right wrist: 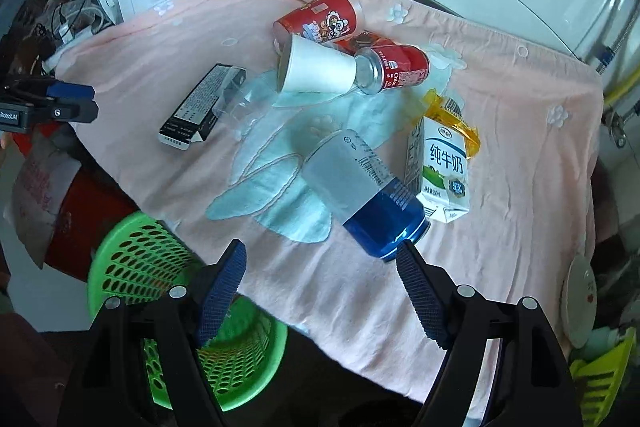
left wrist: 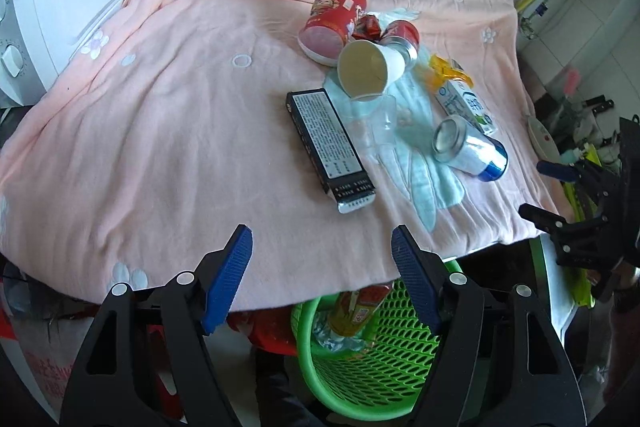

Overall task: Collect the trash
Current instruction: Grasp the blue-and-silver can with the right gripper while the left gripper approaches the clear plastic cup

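Two grippers hover empty over the near edge of the pink blanket (left wrist: 160,131), both with jaws spread wide and nothing between them. The right gripper (right wrist: 320,283) is the nearer one to any rubbish: the blue-and-silver drink can (right wrist: 366,193) lies on its side just ahead of its fingertips, blue end almost touching the right-hand pad (right wrist: 416,291), long axis running away and to the left from that pad. A pinch would likely need the jaws turned across that axis. The left gripper (left wrist: 322,269) has bare blanket ahead of it; the closest piece to it is the long black box (left wrist: 330,145), lying flat with one end pointing back toward the tongs.

Counting what remains on the blanket: one blue-and-silver can, one small red cola can (right wrist: 394,67), one red snack tub (right wrist: 318,17), one white paper cup (right wrist: 316,69) on its side, one milk carton (right wrist: 440,169), one yellow wrapper (right wrist: 450,117) beside it, one black box, and some clear plastic I cannot count. One green perforated basket (left wrist: 360,367) stands below the table edge, nearer the left gripper, already holding a yellow bottle (left wrist: 356,311) and crumpled plastic.
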